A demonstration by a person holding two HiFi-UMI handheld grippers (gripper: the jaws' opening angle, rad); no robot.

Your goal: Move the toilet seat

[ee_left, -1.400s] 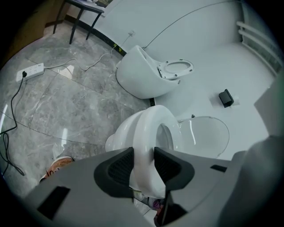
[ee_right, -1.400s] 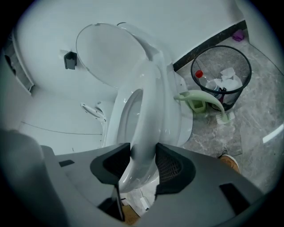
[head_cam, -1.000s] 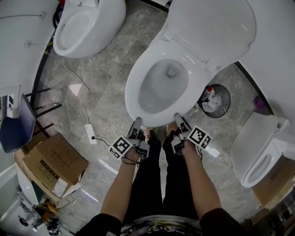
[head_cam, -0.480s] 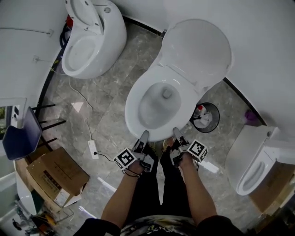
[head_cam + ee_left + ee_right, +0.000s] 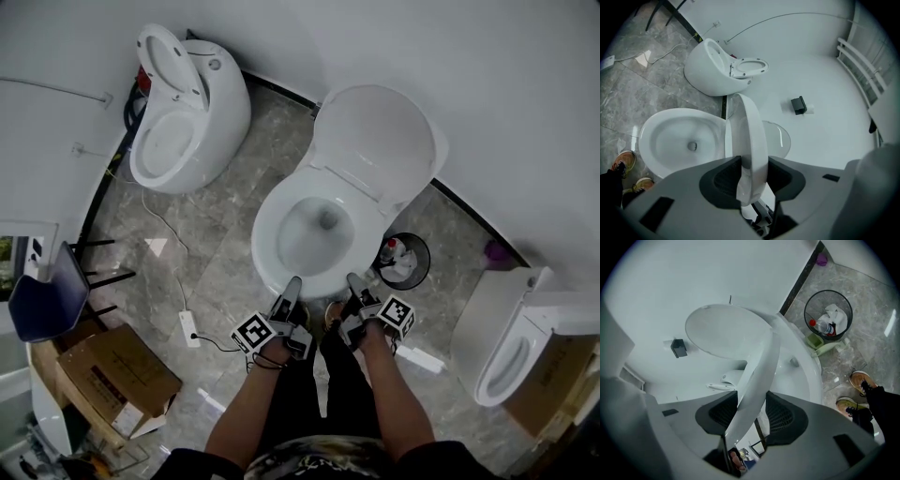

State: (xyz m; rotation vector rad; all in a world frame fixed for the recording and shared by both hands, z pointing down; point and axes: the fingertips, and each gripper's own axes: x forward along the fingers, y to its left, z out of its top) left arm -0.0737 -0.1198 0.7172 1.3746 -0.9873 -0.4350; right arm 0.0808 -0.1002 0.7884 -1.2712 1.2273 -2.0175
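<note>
Head view, contents listed left to right.

1. Left gripper (image 5: pixel 292 284): at 7 o'clock of the toilet bowl (image 5: pixel 314 225). Jaws are set narrow across the front rim of the toilet seat (image 5: pixel 752 136). They have just been opening a little, and the rim sits between them, touching both pads.

2. Toilet seat: white ring, with its front rim raised clear of the bowl and carried by both grippers. It is hinged at the far end, under the upright lid (image 5: pixel 375 141) at 1 o'clock.

3. Right gripper (image 5: pixel 354 279): at 5 o'clock of the bowl. Jaws are narrow and clamped on the same front rim, just beside the left pair.

4. Waste bin (image 5: pixel 405 261): at 4 o'clock of the bowl, near it but apart.

Handling note (judgement):
- The step in hand is swinging the seat up on its hinge.
- Raise both grippers together and level so the ring does not twist.
- Let the wrists follow the arc instead of pulling straight up.
- The left hold looks the looser and should be firmed before going higher.
- Ease the seat against the lid; do not drop it there.
</note>
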